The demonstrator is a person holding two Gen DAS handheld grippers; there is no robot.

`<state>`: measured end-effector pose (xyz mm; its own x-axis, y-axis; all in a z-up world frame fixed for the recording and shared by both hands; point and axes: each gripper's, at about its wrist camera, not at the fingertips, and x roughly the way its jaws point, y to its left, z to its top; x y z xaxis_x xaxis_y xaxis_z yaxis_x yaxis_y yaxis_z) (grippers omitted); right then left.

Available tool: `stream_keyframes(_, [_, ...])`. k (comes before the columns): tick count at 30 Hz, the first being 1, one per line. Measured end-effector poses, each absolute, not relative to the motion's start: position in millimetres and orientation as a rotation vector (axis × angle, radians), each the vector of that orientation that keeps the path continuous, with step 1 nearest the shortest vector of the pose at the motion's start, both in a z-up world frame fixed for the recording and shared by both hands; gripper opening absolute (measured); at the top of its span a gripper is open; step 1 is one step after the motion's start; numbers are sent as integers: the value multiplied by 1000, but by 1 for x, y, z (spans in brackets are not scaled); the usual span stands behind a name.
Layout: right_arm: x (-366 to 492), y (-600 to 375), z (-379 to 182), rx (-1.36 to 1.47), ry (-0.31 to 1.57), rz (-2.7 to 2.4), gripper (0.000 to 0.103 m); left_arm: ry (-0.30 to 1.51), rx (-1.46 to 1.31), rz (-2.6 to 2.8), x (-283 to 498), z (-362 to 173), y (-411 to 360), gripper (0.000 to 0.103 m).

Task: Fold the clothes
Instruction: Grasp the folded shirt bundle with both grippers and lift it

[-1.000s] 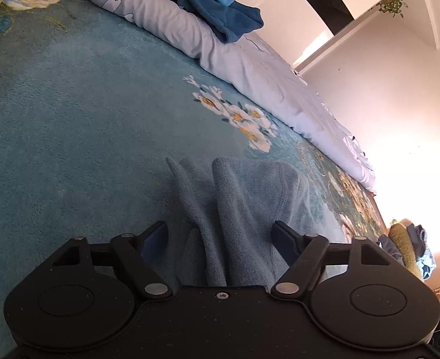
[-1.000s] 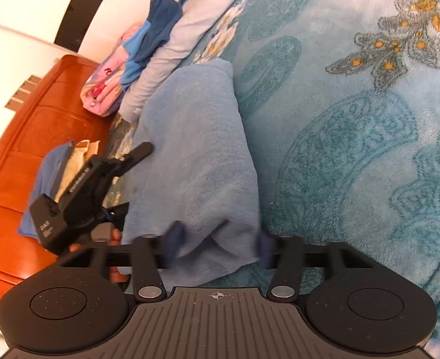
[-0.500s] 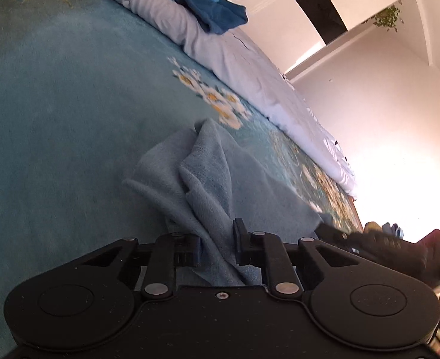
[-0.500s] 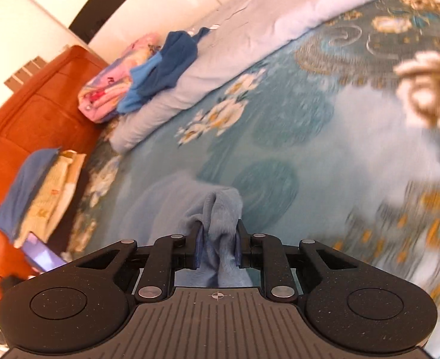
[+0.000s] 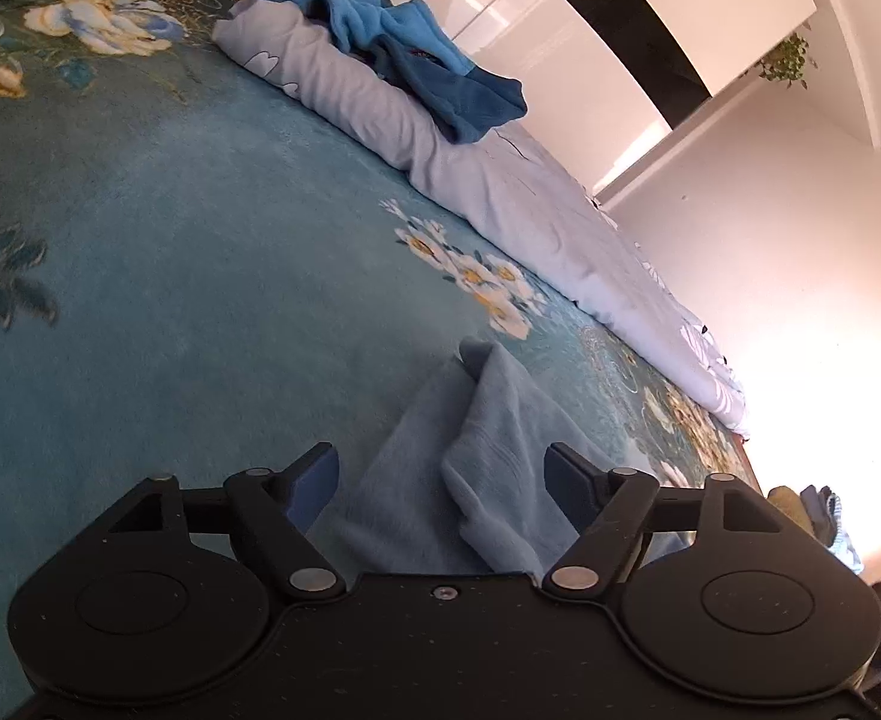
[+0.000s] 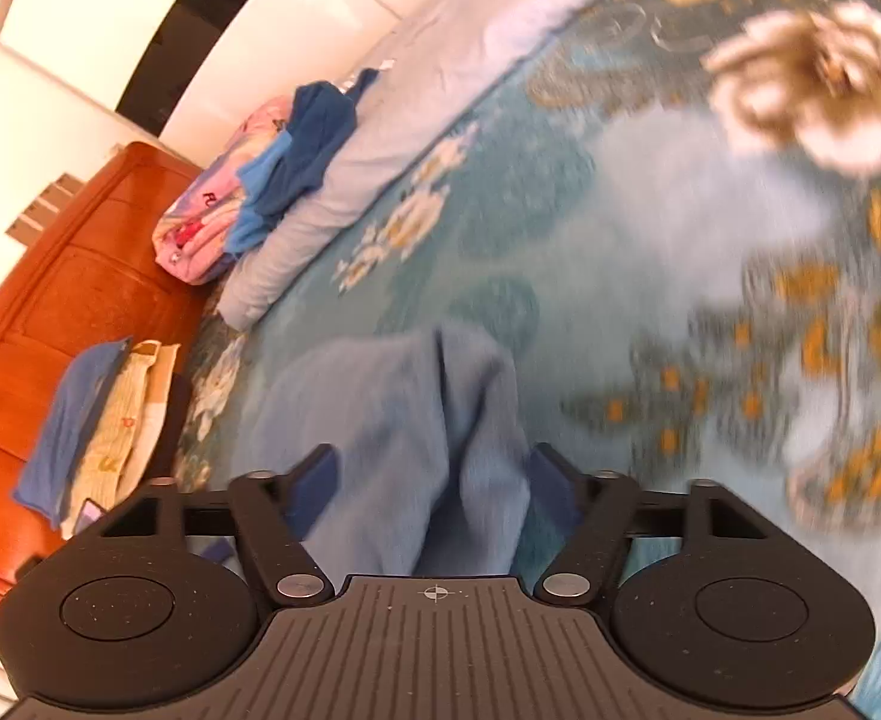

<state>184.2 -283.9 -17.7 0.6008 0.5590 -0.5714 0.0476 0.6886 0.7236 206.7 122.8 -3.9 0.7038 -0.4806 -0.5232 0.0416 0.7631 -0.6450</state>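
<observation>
A light blue cloth [image 5: 488,456] lies rumpled on a teal flowered bedspread [image 5: 170,240]. In the left wrist view my left gripper [image 5: 443,471] straddles a raised fold of it; the jaws are opening and the pads stand clear of the fabric. The same cloth [image 6: 404,420] shows in the right wrist view, with one ridge running between the fingers of my right gripper [image 6: 431,474]. Those jaws are opening too, and neither pad presses on the cloth.
A grey-lilac rolled quilt [image 5: 500,192] runs along the far edge of the bed with dark and bright blue garments [image 5: 428,72] on it. A pink patterned bundle [image 6: 206,228] sits by the orange wooden headboard [image 6: 50,312]. Folded clothes [image 6: 98,420] are stacked at the left.
Both grippers were pinching folds of the blue cloth half a second ago; now both have let go and stand wide. The cloth has dropped back onto the bedspread.
</observation>
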Motion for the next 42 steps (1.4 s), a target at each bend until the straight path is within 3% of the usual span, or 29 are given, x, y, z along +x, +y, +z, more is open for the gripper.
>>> stream_keyframes(13, [168,-257,-43,923,881,373,75,806,-630,-413,239,-27,93,79])
stream_keyframes(16, [169,-251,-40,917,874,364,61,806,-635,-415,240,-27,92,74])
stream_keyframes(19, [170,-250,-36,906,867,344,38,806,-648,-406,239,-27,92,67])
stream_keyframes(21, [169,-253,-34,899,848,333,29,806,-663,-402,238,-28,93,58])
stream_keyframes(23, [170,-255,-30,880,844,329,24,808,-685,-406,237,-29,93,33])
stream_keyframes(26, [177,-255,-25,836,861,329,22,814,-721,-416,234,-30,90,21])
stream_keyframes(30, [186,-265,-16,777,856,308,22,831,-744,-446,219,-28,81,13])
stream_keyframes(39, [203,-294,-19,761,883,293,25,849,-691,-501,197,-22,68,17])
stream_keyframes(42, [201,-294,-22,747,891,304,37,840,-687,-450,200,-24,74,28])
